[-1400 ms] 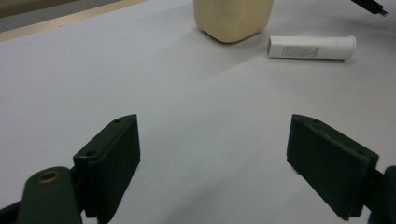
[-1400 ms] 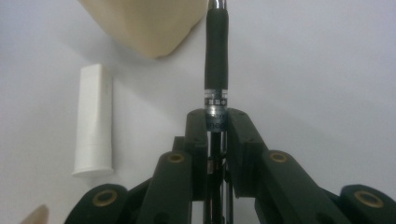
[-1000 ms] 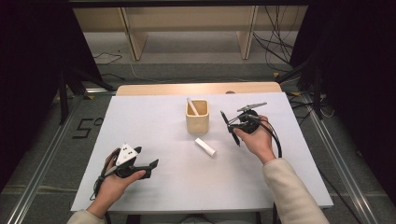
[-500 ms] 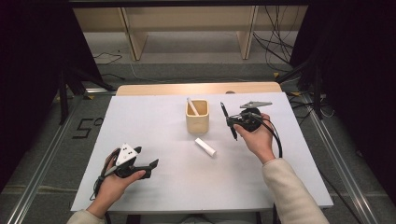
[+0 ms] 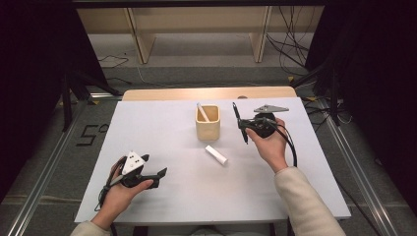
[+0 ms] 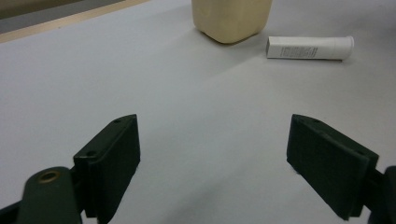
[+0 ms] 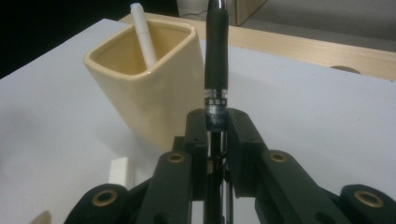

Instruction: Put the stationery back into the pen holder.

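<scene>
Progress looks partial: one white stick (image 5: 202, 111) already stands in the cream square ceramic cup (image 5: 207, 124) mid-surface, right tongs (image 5: 239, 123) grip a black pen (image 7: 216, 56) beside it, white tube (image 5: 216, 154) lies waiting, left tongs (image 5: 158, 175) open.

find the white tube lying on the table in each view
High view: tube lies near the table's middle, just in front of the cup.
Left gripper view: upper right, right of the cup.
Right gripper view: its end peeks out at lower left, below the cup.
Shared landmark: the cup.
</scene>
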Tool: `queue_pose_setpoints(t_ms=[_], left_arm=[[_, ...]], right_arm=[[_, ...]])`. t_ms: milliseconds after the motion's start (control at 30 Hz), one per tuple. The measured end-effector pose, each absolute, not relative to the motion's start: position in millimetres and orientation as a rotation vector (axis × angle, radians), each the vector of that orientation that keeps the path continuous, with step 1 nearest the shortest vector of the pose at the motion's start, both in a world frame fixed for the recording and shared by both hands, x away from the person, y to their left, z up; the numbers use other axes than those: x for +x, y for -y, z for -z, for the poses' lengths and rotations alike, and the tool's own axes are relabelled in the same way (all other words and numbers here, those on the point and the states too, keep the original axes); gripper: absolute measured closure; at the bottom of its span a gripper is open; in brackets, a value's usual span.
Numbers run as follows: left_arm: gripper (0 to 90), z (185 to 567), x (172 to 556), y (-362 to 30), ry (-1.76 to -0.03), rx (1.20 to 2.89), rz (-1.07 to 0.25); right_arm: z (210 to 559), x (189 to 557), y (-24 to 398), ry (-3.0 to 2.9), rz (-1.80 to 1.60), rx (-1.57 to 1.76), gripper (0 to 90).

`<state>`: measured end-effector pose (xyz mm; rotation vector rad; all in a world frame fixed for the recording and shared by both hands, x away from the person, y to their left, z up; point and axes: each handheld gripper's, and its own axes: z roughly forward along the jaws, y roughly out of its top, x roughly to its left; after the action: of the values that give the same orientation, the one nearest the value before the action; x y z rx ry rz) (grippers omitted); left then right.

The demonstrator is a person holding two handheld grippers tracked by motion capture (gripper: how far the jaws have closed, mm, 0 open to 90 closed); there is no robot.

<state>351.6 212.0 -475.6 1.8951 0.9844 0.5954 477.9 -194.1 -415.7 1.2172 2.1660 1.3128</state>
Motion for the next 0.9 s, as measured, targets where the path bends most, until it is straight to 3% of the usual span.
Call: queue_pose_setpoints(t_ms=[900], left_arm=[[17.2,475.8,352.1,-211.7,-0.984,1.897,-0.596]], right_arm=[[409.0,479.0,187.3,-2.086,-1.392,1.182,80.1]])
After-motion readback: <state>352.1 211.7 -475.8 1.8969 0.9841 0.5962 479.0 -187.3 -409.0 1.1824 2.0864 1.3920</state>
